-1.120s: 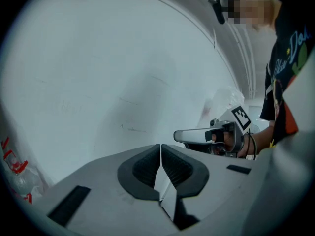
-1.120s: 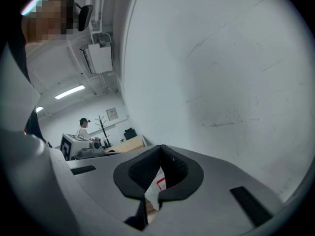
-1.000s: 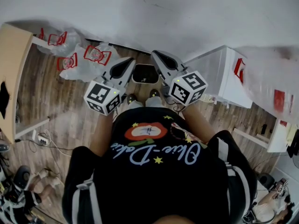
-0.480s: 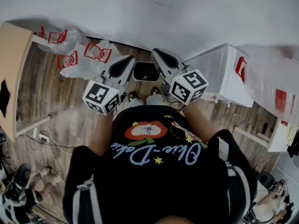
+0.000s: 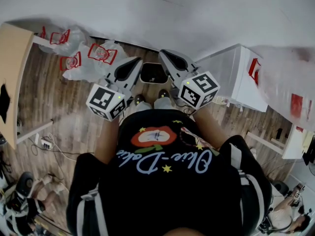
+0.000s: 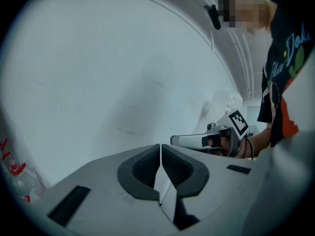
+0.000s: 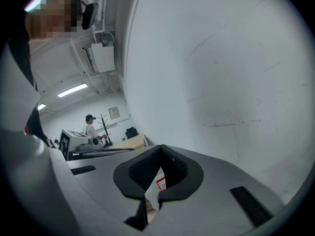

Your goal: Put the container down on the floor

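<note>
container (image 5: 153, 74) — dark inside, on floor (image 5: 59, 107)

Noted both flanks of container (image 5: 153, 74) covered by left gripper (image 5: 137, 61) and right gripper (image 5: 164, 55); cannot tell contact. Lost much of floor (image 5: 64, 112) under black shirt (image 5: 167, 181). Found wooden desk (image 5: 11, 68) cut by left edge. Cannot read red print on plastic bags (image 5: 93, 58). Cannot resolve distant person (image 7: 90, 126) in right gripper view.

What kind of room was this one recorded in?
Probably an office or lab workroom: wood-plank floor, white cabinet, power strip on the floor, and another person at a desk under ceiling strip lights.
</note>
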### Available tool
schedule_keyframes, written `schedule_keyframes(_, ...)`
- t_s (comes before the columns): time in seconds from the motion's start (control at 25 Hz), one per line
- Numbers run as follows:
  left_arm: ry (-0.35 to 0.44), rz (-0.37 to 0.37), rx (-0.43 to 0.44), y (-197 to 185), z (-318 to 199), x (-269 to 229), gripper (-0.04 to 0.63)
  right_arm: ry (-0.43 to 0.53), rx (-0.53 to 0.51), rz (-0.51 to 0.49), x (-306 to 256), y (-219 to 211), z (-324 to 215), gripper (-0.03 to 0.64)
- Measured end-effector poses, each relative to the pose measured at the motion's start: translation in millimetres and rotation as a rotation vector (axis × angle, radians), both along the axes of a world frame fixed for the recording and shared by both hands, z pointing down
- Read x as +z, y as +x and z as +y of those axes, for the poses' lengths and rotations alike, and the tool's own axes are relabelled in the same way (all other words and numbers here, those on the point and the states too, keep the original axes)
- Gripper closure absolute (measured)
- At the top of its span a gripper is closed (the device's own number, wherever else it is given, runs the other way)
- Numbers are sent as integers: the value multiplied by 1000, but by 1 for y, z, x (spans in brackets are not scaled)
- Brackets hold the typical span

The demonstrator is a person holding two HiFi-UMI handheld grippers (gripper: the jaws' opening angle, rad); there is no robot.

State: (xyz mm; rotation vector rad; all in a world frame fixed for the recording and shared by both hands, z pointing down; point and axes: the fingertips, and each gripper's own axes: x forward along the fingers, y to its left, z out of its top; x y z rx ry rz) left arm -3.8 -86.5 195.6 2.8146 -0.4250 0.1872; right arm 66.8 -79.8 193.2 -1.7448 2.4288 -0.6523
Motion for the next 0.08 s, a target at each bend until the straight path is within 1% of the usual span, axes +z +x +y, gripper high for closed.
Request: schedule_keyframes(0.08, 7, 1, 1, 1, -1, -1, 584, 13, -18, 12, -2, -3, -1, 618)
